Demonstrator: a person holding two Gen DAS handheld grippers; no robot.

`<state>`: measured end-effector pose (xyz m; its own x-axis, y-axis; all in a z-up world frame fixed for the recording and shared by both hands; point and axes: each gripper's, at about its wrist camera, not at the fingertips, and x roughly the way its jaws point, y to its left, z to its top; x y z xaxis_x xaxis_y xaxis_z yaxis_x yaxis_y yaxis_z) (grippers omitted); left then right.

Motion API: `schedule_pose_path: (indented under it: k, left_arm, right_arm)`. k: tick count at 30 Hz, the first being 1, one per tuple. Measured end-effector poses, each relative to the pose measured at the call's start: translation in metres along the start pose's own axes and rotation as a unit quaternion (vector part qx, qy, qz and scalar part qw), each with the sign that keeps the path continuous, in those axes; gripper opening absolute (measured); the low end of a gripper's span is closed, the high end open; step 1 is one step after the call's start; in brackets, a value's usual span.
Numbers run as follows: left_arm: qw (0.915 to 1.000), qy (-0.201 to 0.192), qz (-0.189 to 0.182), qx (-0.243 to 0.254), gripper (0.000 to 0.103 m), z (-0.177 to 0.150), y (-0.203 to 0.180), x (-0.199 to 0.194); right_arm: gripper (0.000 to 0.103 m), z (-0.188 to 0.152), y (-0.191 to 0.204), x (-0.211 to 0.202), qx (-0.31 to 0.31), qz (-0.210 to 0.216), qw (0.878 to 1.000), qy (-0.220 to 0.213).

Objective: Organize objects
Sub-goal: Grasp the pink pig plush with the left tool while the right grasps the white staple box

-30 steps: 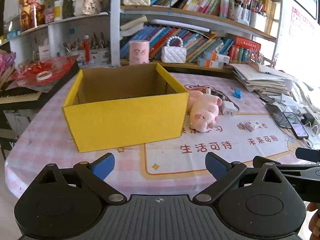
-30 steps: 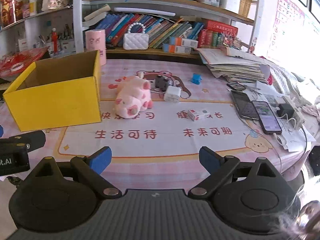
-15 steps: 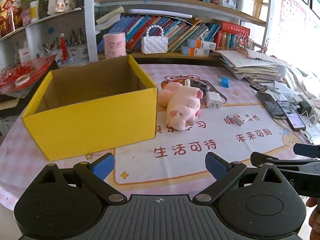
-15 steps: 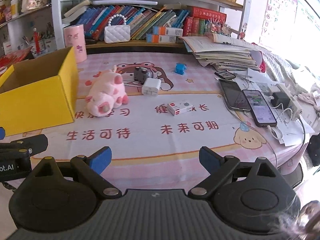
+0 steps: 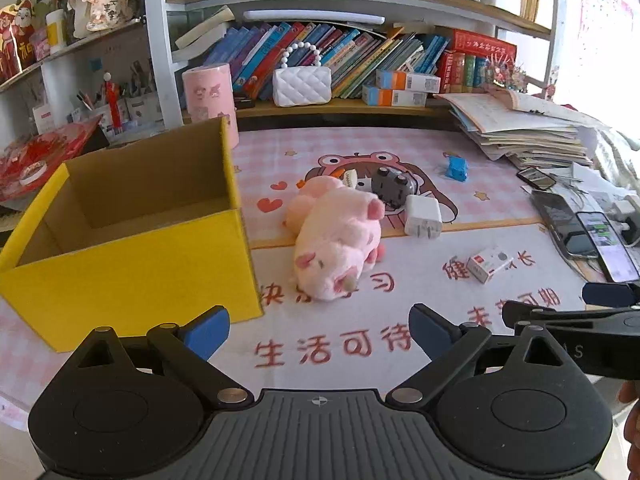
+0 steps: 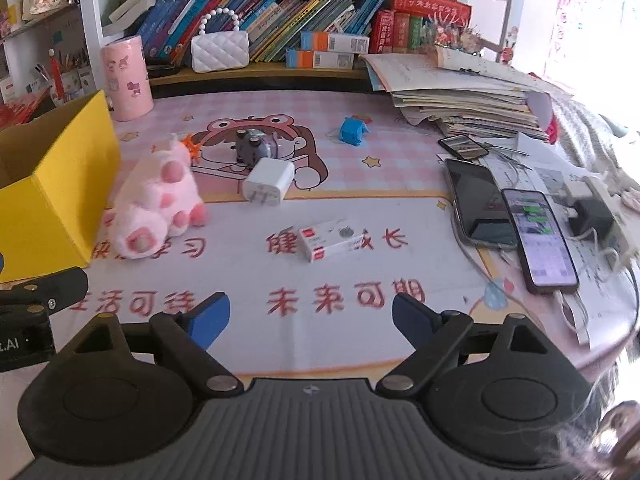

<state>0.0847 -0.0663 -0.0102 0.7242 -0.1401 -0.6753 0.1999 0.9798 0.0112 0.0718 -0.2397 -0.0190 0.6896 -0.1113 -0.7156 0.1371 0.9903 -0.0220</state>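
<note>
An open yellow cardboard box (image 5: 132, 272) (image 6: 52, 184) stands empty at the table's left. Beside it lies a pink plush pig (image 5: 336, 244) (image 6: 154, 204). Behind the pig sit a grey toy (image 5: 390, 188) (image 6: 252, 146) and a white charger (image 5: 423, 216) (image 6: 267, 182). A small white and red carton (image 5: 489, 265) (image 6: 328, 239) lies in the middle, a blue toy (image 5: 456, 168) (image 6: 352, 130) farther back. My left gripper (image 5: 320, 330) hovers open near the box's front corner, nothing between its fingers. My right gripper (image 6: 310, 318) is open, its jaws closing, with nothing between them.
Two phones (image 6: 516, 224) on cables, adapters and a stack of papers (image 6: 464, 96) crowd the table's right side. A pink cup (image 6: 126, 78) and a white quilted purse (image 6: 219, 50) stand at the back under bookshelves. The right gripper's side (image 5: 580, 312) shows at the left wrist view's right edge.
Both grippers moved right and forward over the table; the box slid left in view, the pig and carton came nearer. The right gripper's jaws narrowed a little.
</note>
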Motion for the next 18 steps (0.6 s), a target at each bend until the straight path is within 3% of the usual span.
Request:
schedule_pose_path:
  k: [7, 18]
  left_arm:
    - [0.9993, 0.005, 0.038, 0.005, 0.097, 0.012, -0.025, 0.018]
    - [0.9963, 0.003, 0.084, 0.016, 0.097, 0.025, -0.049, 0.027]
  right_arm:
    - [0.078, 0.02, -0.025, 0.036, -0.02, 0.037, 0.999, 0.004]
    - [0.077, 0.04, -0.033, 0.085, -0.082, 0.084, 0.993, 0.003]
